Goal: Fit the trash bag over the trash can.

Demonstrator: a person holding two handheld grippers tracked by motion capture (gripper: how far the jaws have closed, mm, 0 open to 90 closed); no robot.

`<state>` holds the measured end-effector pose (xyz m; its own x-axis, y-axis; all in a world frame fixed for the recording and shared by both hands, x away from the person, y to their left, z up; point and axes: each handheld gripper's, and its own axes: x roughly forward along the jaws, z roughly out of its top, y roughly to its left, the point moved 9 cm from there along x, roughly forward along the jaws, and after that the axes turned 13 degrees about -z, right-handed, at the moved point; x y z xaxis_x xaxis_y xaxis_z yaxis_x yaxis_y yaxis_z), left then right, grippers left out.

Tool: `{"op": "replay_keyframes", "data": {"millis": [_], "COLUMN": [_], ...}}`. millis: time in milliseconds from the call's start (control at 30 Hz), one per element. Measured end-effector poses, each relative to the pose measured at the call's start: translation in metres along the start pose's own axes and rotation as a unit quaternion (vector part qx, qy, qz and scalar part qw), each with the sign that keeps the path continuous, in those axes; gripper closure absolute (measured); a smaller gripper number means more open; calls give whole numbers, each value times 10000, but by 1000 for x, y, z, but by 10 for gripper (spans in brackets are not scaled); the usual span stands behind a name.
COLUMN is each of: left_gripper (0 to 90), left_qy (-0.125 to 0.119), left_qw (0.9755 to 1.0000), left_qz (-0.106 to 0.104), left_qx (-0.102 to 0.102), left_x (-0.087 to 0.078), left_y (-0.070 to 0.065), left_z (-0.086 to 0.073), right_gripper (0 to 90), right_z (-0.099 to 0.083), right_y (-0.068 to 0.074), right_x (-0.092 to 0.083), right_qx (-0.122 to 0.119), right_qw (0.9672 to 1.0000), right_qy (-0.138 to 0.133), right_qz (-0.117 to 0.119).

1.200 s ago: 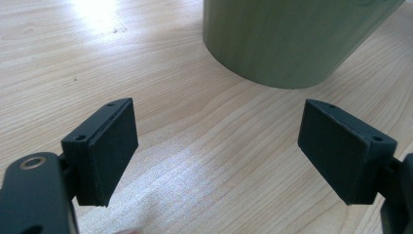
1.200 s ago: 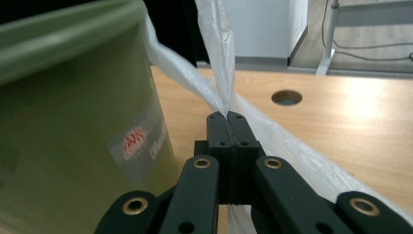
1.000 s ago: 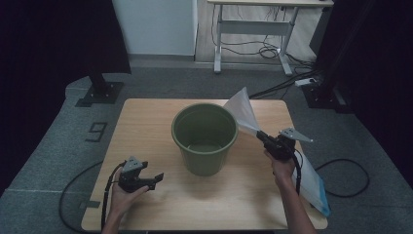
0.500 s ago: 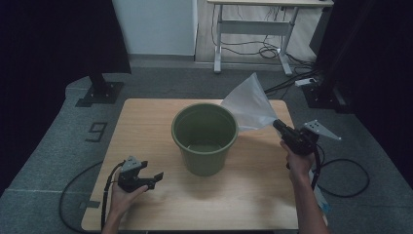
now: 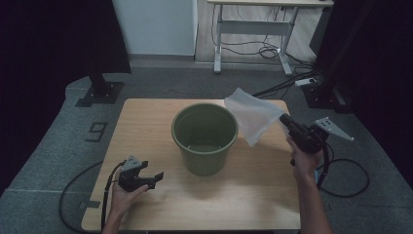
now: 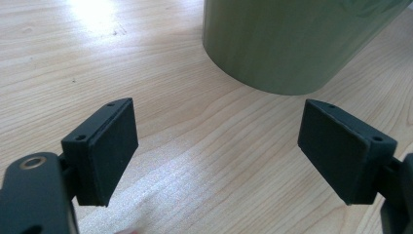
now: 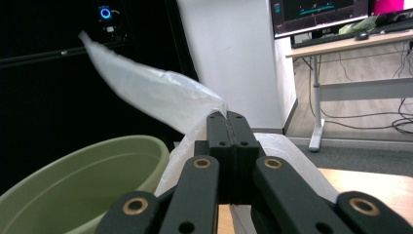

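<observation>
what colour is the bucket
Olive green bucket, clearest in the high view.

Soft overhead light falls on my wooden table [image 5: 146, 122] while the room around it stays dark. Glare whitens the tabletop's far corner in my left gripper view; my near jaws blur slightly.

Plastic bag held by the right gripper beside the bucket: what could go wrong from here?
The right gripper pinches just a small part of the plastic bag, so the thin film could slip out or tear. The left gripper is open and off the green bucket, so a snagging bag might tip it.
</observation>
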<state>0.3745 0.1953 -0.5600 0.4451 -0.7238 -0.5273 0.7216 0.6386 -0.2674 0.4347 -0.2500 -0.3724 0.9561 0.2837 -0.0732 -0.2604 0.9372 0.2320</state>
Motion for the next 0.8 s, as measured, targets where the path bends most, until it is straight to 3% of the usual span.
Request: {"op": "replay_keyframes", "data": {"millis": [500, 800], "left_gripper": [145, 145], "left_qy": [51, 97], "left_qw": [10000, 9999], "left_qz": [-9, -40], "left_qx": [-6, 25], "left_x": [3, 5], "left_y": [1, -1], "left_z": [-1, -2], "right_gripper": [889, 889], "right_z": [26, 58], "right_y": [4, 13], "right_x": [-6, -11], "right_qx": [-44, -137], "right_qw": [9997, 9987], "right_qy": [-218, -490], "right_qz": [-73, -98]}}
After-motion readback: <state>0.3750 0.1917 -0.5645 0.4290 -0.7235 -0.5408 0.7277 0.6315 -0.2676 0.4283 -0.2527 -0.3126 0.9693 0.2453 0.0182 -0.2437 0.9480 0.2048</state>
